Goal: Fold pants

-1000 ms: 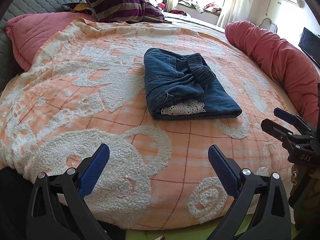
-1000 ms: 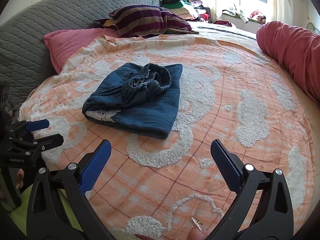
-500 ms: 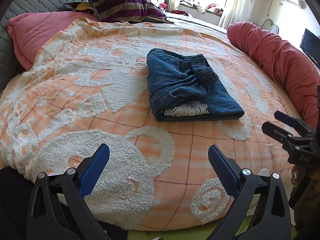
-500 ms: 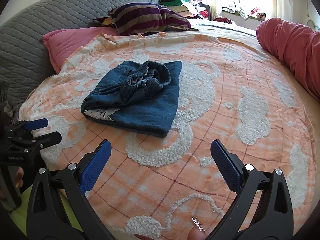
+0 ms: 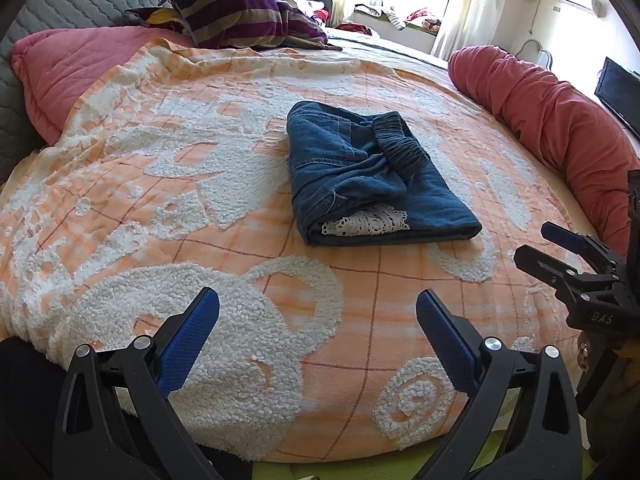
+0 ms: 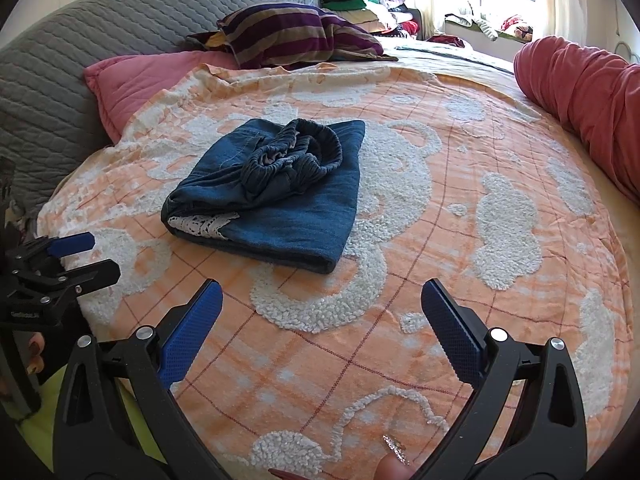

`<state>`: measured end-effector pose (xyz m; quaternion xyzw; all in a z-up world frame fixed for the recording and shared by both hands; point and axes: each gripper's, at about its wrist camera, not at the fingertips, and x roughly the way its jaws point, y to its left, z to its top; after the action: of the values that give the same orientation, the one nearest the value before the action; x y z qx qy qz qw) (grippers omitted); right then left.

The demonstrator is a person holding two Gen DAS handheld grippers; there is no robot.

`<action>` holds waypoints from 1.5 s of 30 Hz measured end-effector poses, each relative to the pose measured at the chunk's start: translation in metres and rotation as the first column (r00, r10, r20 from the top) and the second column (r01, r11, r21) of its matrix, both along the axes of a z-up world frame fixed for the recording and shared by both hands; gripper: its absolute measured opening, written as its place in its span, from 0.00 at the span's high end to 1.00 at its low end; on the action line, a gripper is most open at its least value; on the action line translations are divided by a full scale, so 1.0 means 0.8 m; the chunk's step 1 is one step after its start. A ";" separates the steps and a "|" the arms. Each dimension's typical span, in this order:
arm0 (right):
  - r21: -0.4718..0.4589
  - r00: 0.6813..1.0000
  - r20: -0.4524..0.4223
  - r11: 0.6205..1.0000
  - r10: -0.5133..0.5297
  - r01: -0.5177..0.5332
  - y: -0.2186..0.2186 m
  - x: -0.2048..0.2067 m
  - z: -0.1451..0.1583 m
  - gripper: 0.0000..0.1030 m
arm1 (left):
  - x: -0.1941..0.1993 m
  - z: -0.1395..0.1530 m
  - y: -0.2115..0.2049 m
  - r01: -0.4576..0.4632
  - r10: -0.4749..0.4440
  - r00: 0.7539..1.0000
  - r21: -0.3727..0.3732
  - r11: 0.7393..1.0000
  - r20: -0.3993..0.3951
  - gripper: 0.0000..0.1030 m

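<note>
While both claws, left claw (image 5: 318, 312) and right claw (image 6: 322, 304), gape empty, folded pants (image 5: 372, 184) lie on the bedspread (image 5: 160, 184)

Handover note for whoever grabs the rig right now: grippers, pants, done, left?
Left gripper: open, empty, held over the near edge of the bed.
Right gripper: open, empty, also at the near edge, beside the left.
Pants: folded into a compact denim bundle in the middle of the orange blanket, elastic waistband bunched on top, white lace trim showing at the near end. Neither gripper touches them.
Done: the folding looks complete.
Left: probably nothing, or at most flattening the waistband.
</note>
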<state>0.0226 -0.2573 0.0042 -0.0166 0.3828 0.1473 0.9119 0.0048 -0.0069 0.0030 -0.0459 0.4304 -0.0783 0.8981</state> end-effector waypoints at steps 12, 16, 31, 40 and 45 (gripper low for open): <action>-0.002 1.000 -0.002 1.000 0.003 -0.003 -0.003 0.003 -0.001 0.09 | 0.000 -0.001 0.000 -0.002 0.002 1.000 0.001 1.000 -0.007 0.04; -0.001 1.000 -0.001 1.000 0.002 -0.002 -0.004 0.002 0.000 0.09 | 0.002 -0.003 0.001 -0.002 0.002 1.000 0.000 1.000 -0.014 0.04; 0.000 1.000 -0.005 1.000 0.006 -0.006 -0.008 0.003 -0.001 0.09 | 0.004 -0.006 0.004 -0.014 0.015 1.000 0.013 1.000 -0.025 0.04; -0.003 1.000 -0.005 1.000 0.005 -0.005 -0.008 0.003 -0.002 0.09 | 0.005 -0.007 0.005 -0.019 0.020 0.999 0.025 1.000 -0.027 0.04; -0.003 1.000 -0.005 1.000 0.000 0.000 -0.010 0.005 -0.002 0.09 | 0.004 -0.007 0.006 -0.021 0.021 0.999 0.023 1.000 -0.026 0.04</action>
<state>0.0265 -0.2649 0.0029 -0.0175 0.3852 0.1469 0.9109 0.0083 -0.0023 -0.0027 -0.0413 0.4423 -0.0634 0.8937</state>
